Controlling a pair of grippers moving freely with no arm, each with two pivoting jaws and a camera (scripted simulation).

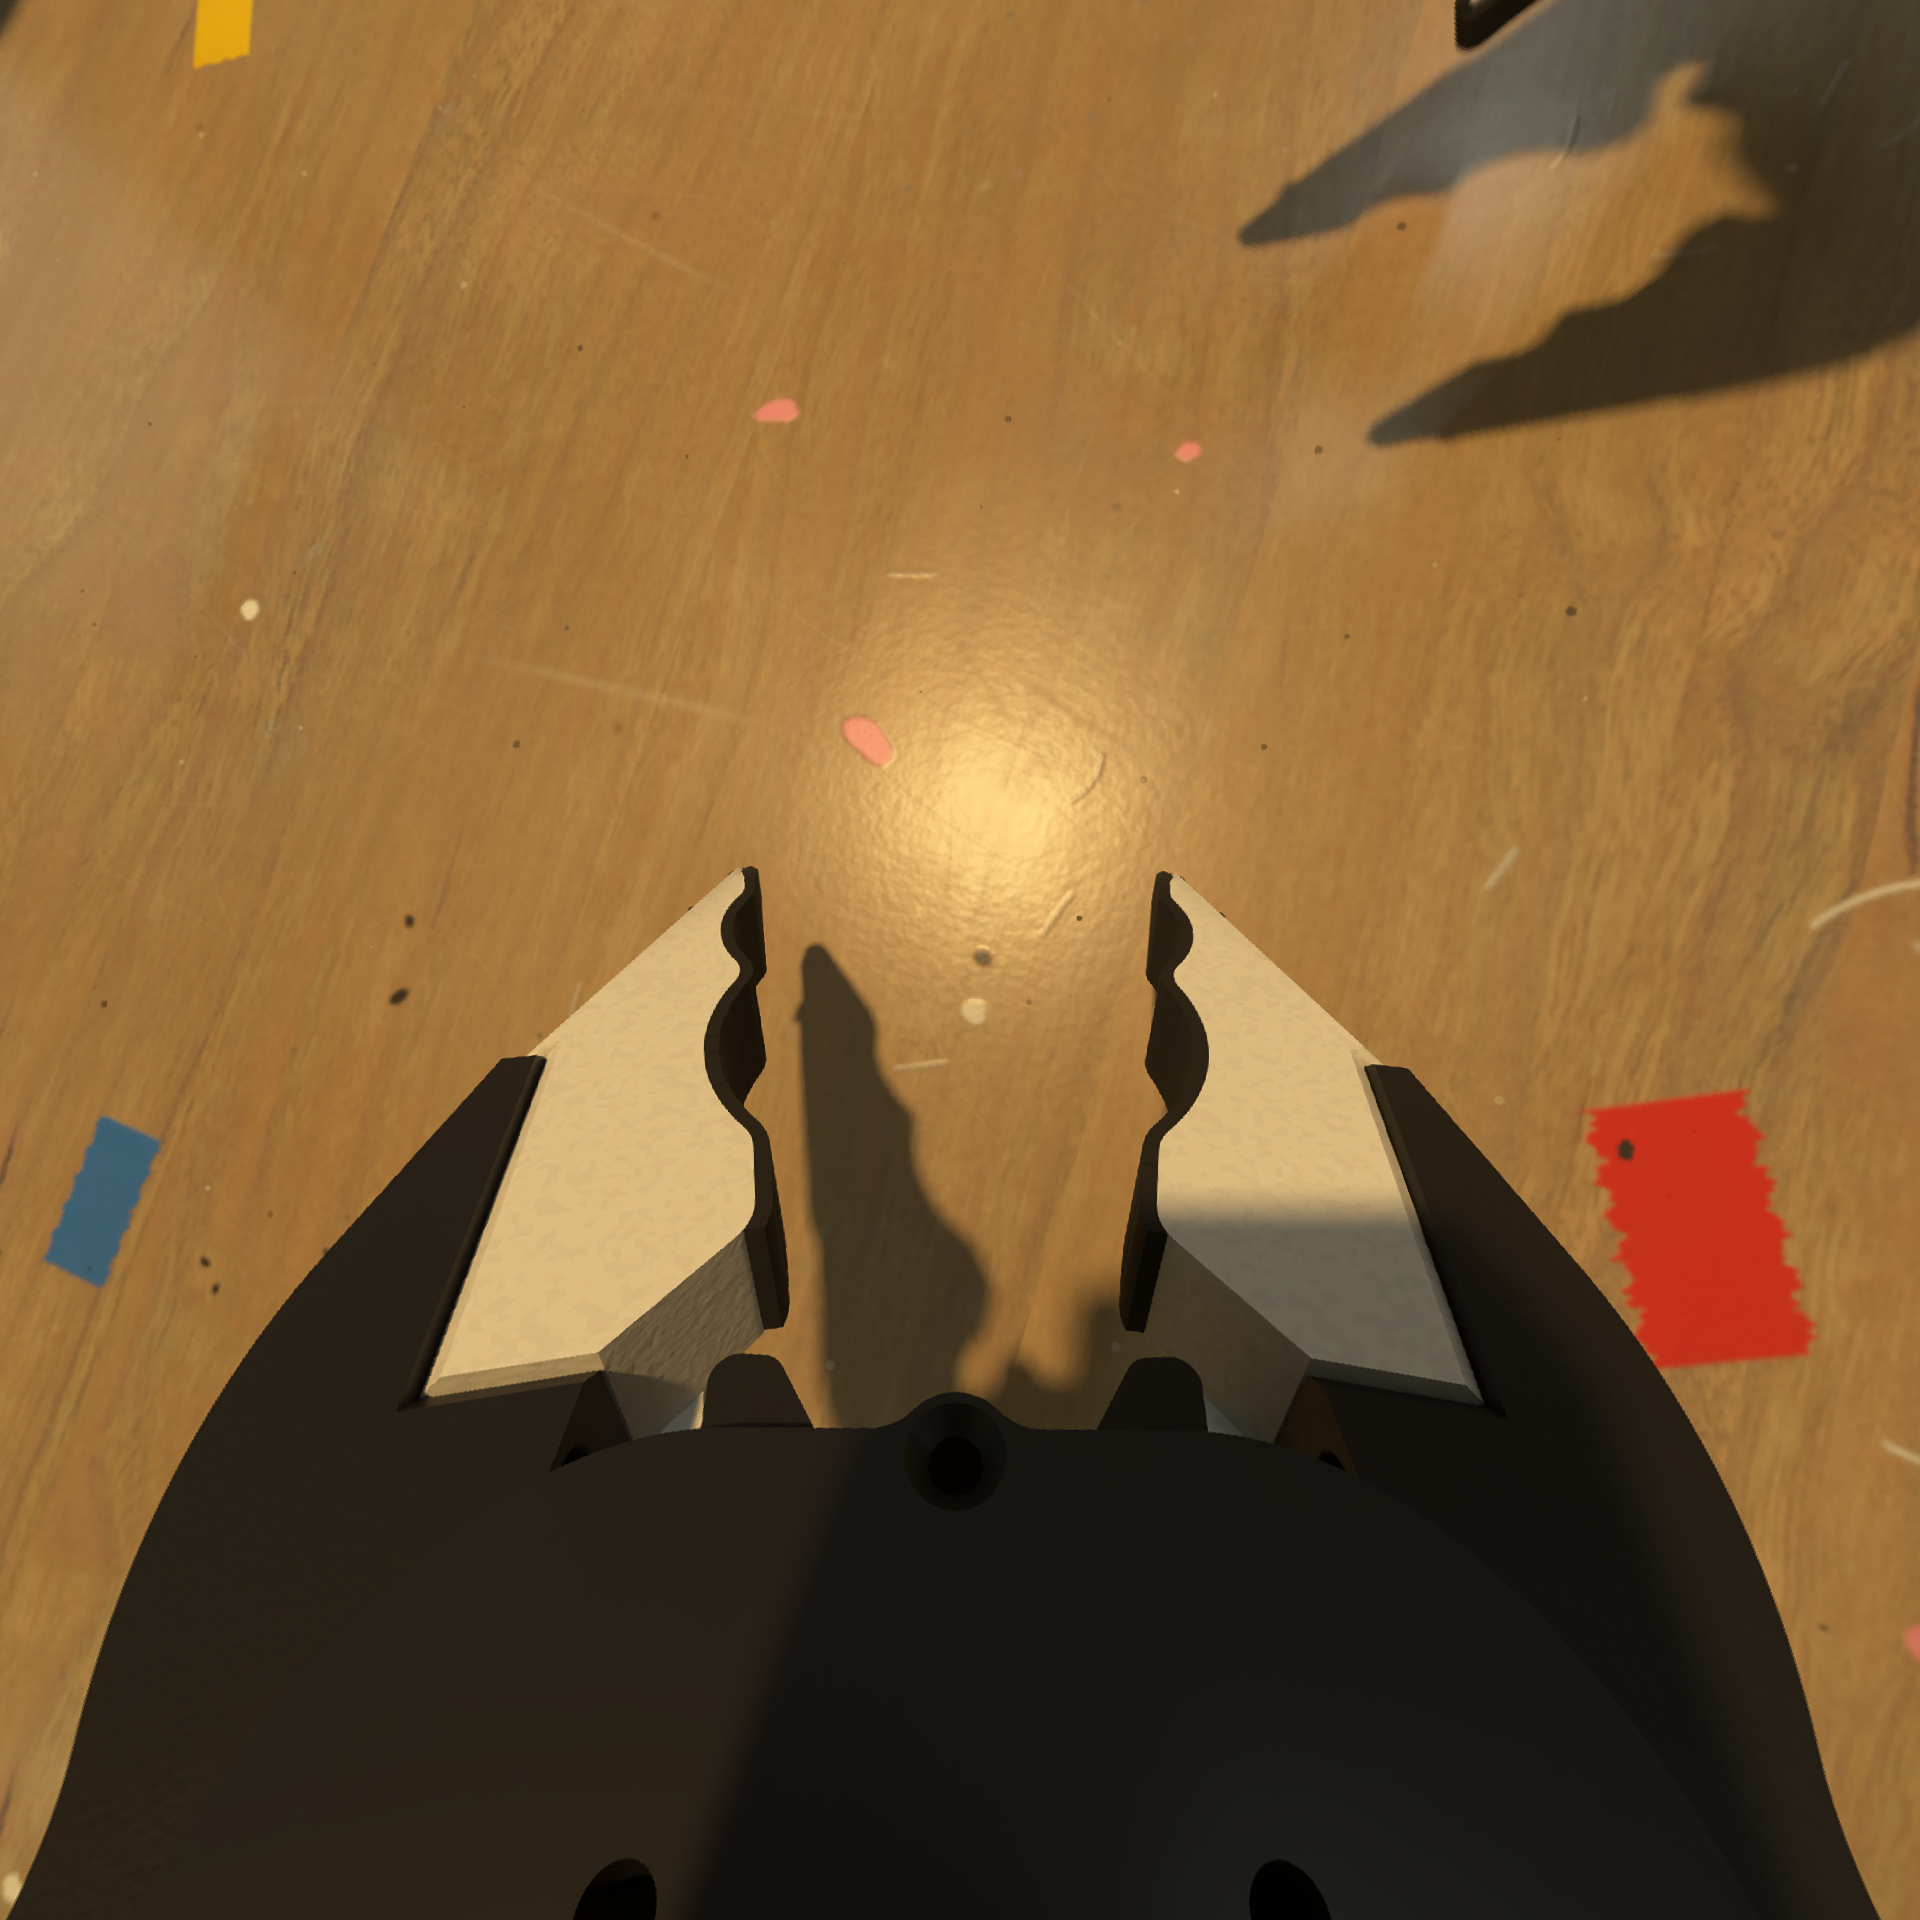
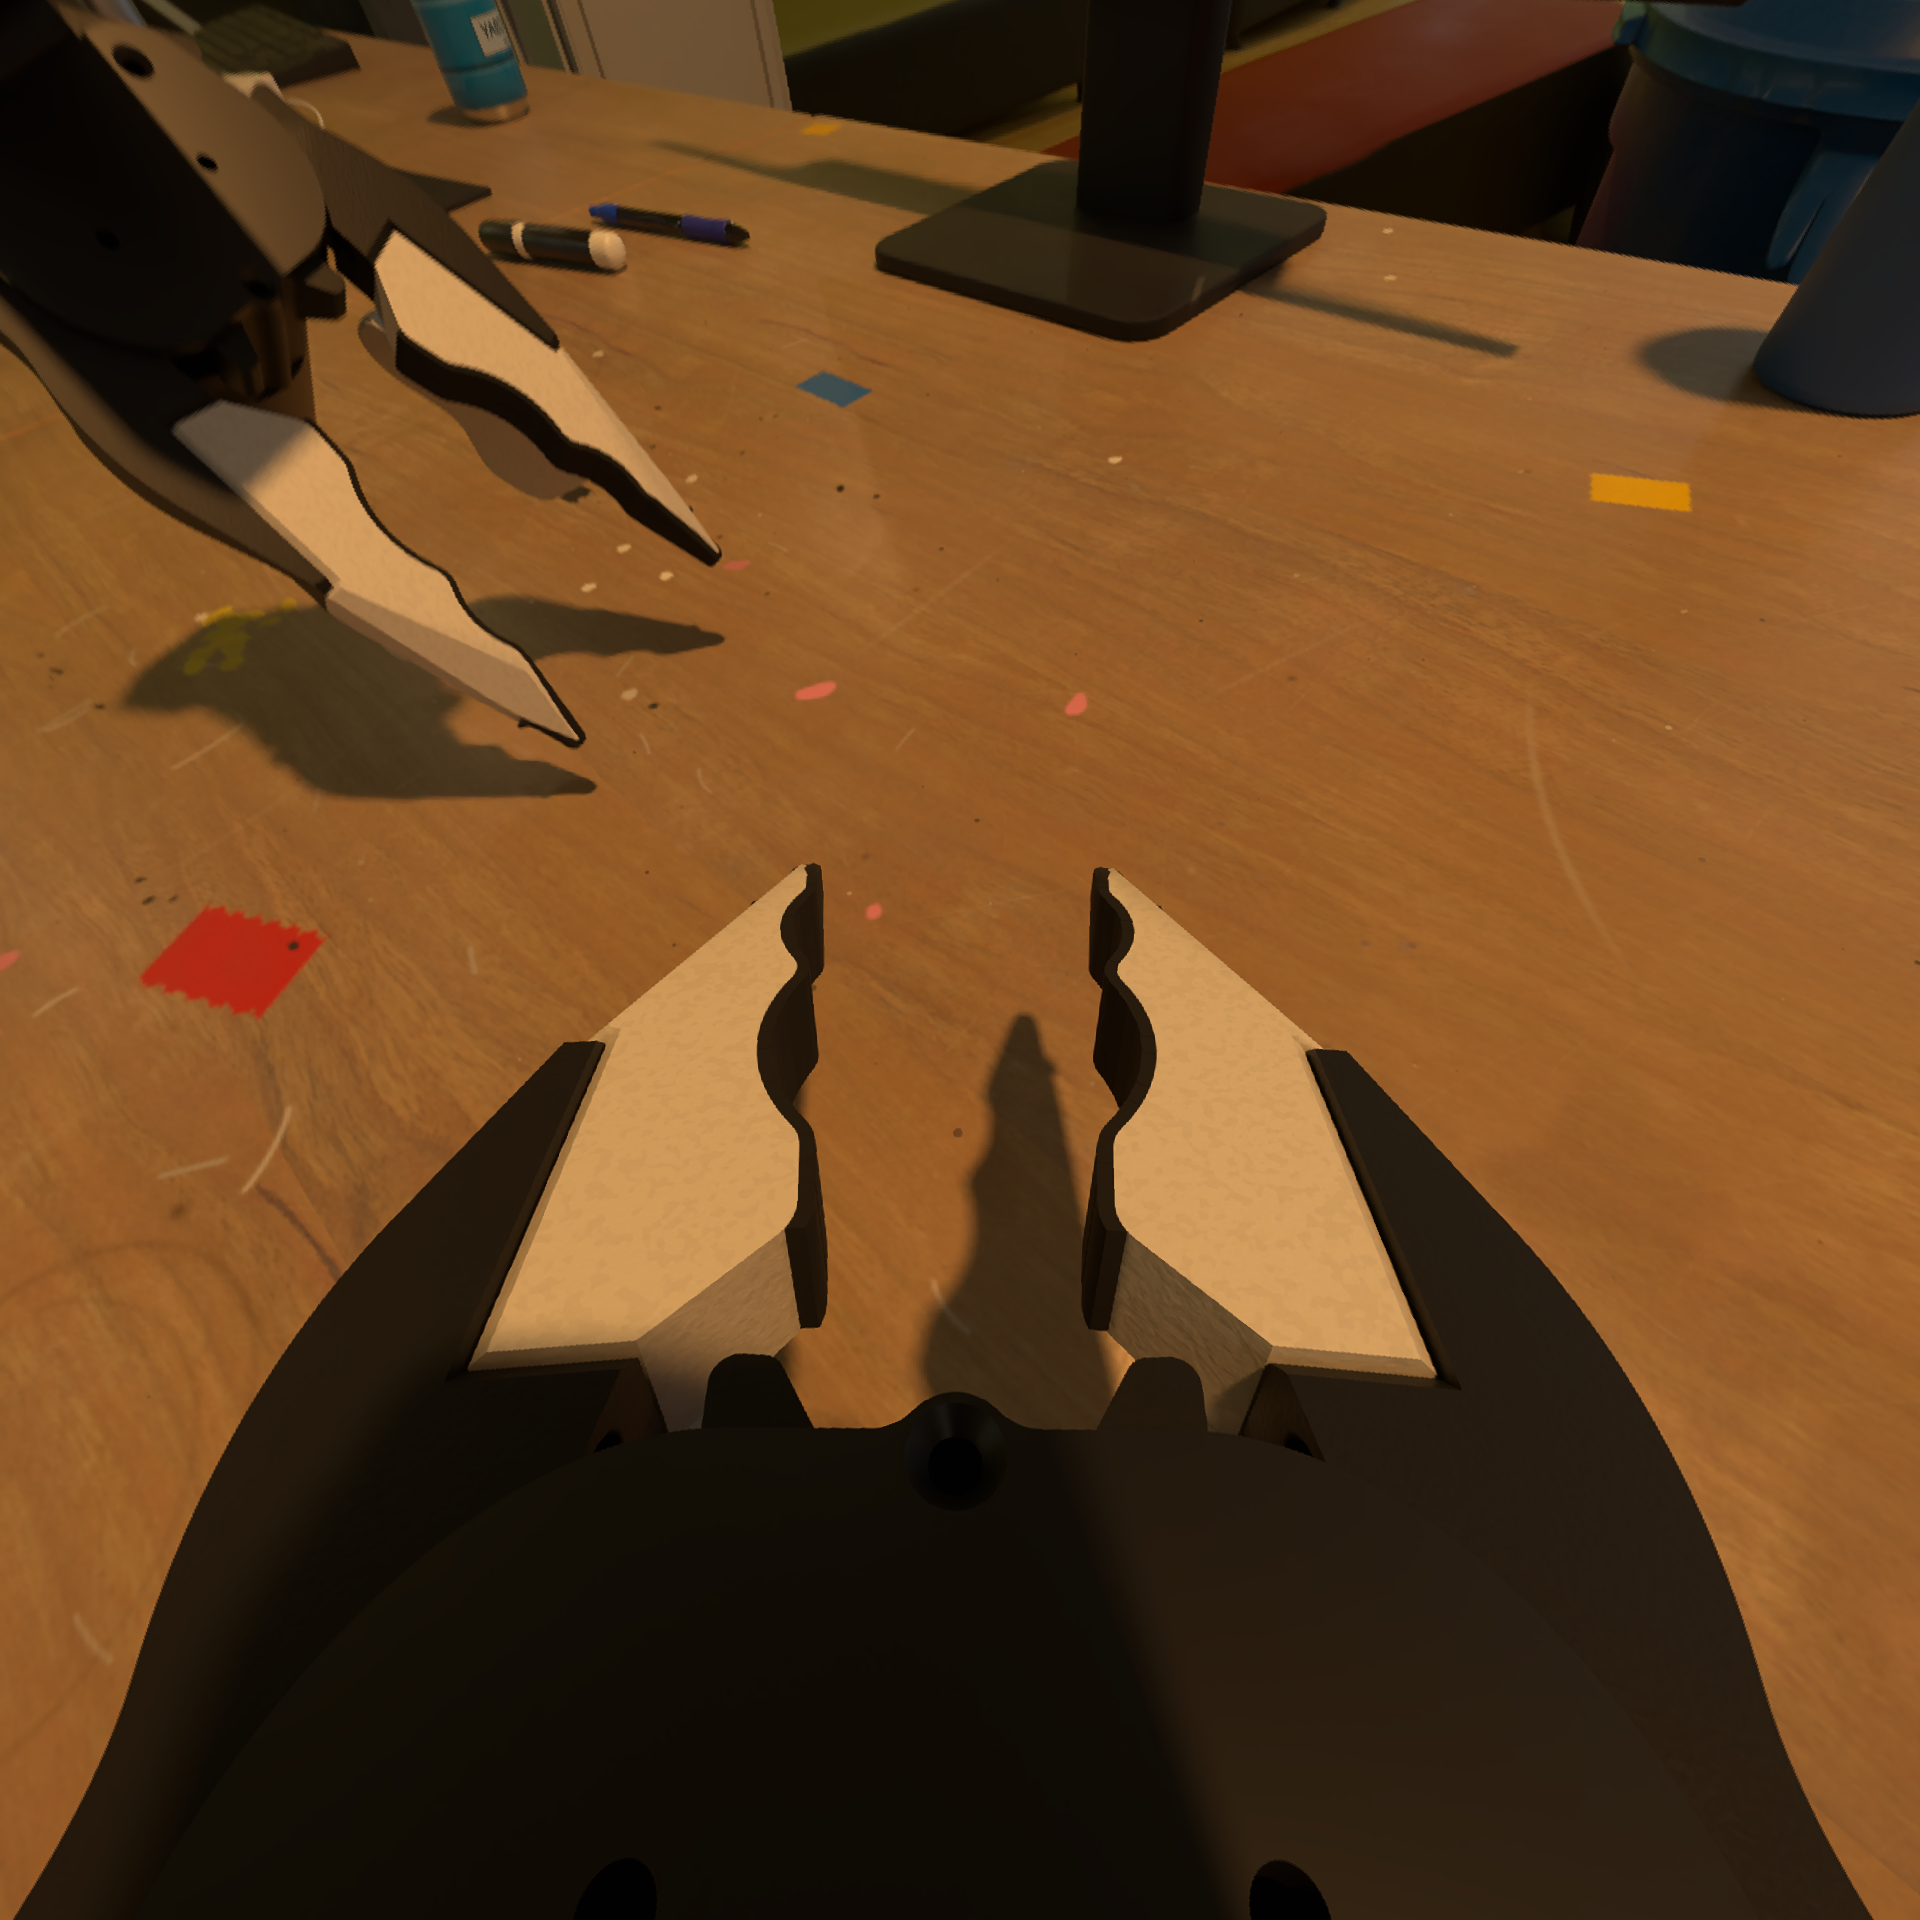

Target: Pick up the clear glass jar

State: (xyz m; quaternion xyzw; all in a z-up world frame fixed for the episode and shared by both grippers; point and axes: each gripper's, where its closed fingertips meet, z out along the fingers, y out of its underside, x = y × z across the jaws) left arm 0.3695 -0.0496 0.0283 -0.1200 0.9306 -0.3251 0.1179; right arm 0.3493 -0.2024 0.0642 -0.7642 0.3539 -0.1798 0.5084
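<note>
I cannot make out a clear glass jar in either view. A faint pale sheen on the wooden table [image 2: 1351, 727] near the blue tape patch [image 2: 833, 389] may be glass; I cannot tell. My left gripper [image 1: 956, 875] is open and empty, pointing down at bare wood [image 1: 520, 520]. It also shows in the right wrist view [image 2: 646, 647], at the upper left, just above the table. My right gripper [image 2: 956, 873] is open and empty, low over the table.
A black monitor stand base [image 2: 1101, 249] stands at the back. A blue bottle [image 2: 478, 62], two markers [image 2: 551, 244] [image 2: 670, 221] and a keyboard [image 2: 270, 42] lie back left. A dark cone-shaped object [image 2: 1849, 312] is at the right. Red tape [image 2: 234, 958] [image 1: 1699, 1231] marks the wood.
</note>
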